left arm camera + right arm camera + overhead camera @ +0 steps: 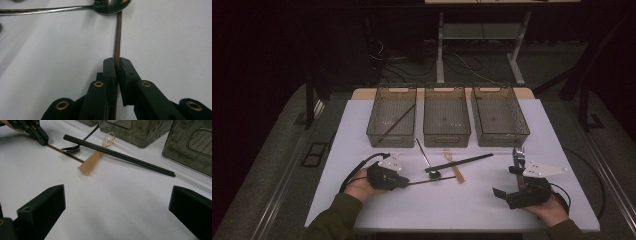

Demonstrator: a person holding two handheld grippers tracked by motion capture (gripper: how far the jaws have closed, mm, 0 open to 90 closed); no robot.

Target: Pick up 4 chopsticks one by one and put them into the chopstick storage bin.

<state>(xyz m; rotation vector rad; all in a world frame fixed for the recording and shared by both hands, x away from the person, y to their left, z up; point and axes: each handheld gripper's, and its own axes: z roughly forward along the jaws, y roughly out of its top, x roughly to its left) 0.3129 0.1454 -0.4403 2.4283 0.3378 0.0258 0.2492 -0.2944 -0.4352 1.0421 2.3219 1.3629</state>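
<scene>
**Left gripper pinches a brown chopstick on the white table**

The left gripper [117,62] has its two black jaws pressed nearly together on a thin brown chopstick [117,37], which runs straight out between them and lies flat on the white table [175,37]. Seen from above, that gripper [404,182] sits at the near left of the table with a hand [359,187] behind it, and the chopstick [432,180] stretches from its tips toward the right, its long axis roughly parallel to the near table edge.

The stick's far end passes under or against the bowl of a metal spoon [110,7], whose handle runs off crosswise to the left in the left gripper view. In the right gripper view the same spoon bowl [71,149] rests on the stick.

The right gripper [507,196] rests at the near right, its jaws spread wide with bare table between them, holding nothing.

Beyond the stick lie a black pair of chopsticks [120,156], set on a slant, and a translucent amber spoon [96,158] crossing beneath them. Three grey mesh bins [447,117] stand in a row at the far side; the left one holds a dark stick leaning slantwise.
</scene>
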